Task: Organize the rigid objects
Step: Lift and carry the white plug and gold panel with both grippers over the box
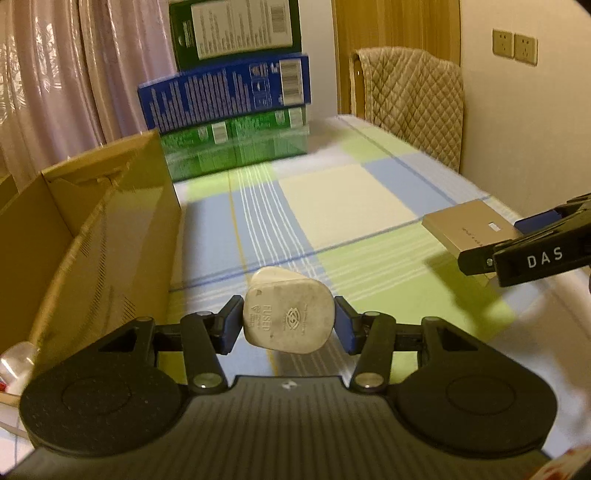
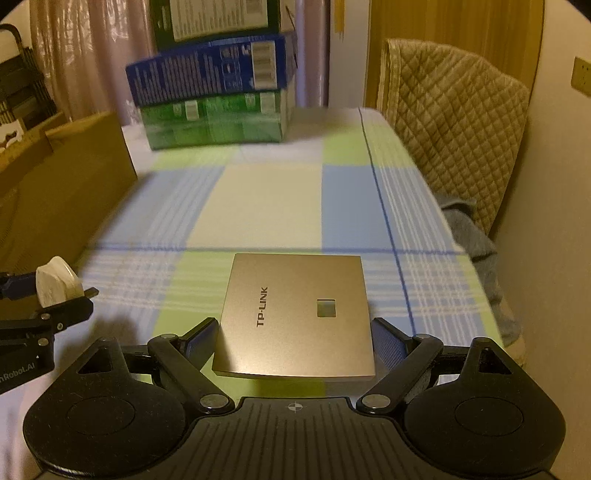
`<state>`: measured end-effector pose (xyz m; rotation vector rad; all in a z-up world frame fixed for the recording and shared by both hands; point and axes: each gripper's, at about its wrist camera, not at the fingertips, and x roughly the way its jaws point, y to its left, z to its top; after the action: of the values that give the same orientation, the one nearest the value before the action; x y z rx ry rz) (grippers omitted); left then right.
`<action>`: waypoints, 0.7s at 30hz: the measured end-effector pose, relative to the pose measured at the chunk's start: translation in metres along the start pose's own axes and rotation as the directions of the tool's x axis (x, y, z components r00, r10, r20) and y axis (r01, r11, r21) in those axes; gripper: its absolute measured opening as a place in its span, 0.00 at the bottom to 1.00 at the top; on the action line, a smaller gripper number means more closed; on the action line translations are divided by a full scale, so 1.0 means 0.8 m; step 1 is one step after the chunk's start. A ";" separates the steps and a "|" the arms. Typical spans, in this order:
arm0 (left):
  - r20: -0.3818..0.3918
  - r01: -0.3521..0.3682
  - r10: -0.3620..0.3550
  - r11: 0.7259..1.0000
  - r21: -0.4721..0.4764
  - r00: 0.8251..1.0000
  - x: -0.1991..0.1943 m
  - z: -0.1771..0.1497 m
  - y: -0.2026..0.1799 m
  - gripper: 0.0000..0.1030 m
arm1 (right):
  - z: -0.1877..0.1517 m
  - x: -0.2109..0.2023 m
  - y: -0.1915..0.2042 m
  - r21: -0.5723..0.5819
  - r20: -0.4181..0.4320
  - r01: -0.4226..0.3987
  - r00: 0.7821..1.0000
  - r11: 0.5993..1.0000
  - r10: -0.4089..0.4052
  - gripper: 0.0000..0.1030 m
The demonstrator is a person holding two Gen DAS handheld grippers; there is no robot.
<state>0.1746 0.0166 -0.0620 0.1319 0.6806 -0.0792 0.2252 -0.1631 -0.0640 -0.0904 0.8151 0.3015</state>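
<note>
left gripper (image 1: 289,320) clamped on white plug (image 1: 288,310) | right gripper (image 2: 294,334) clamped on TP-LINK panel (image 2: 295,314)

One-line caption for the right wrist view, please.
Right gripper holds a TP-LINK panel above the plaid tablecloth; left gripper grips a white plug.

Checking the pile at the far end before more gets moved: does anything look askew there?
Yes. The blue box sits skewed on the green box, overhanging its left edge, and a dark green box stands on top. Nothing looks spilled or damaged.
</note>
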 end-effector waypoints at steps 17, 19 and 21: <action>0.101 -0.001 0.012 0.995 -0.103 0.995 -0.125 0.047 0.034 0.45 | 0.031 -0.135 0.068 0.008 0.133 -0.035 0.991 0.999 0.033 0.82; 0.106 -0.008 0.020 0.994 -0.112 0.994 -0.140 0.048 0.041 0.45 | 0.031 -0.147 0.076 0.016 0.140 -0.052 0.989 0.999 0.049 0.82; 0.109 -0.012 0.025 0.992 -0.123 0.994 -0.154 0.048 0.049 0.45 | 0.031 -0.157 0.089 0.003 0.147 -0.059 0.987 0.998 0.058 0.82</action>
<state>0.1078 0.0531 0.0487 0.0162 0.5719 -0.0267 0.1402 -0.1192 0.0470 -0.0372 0.6737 0.3567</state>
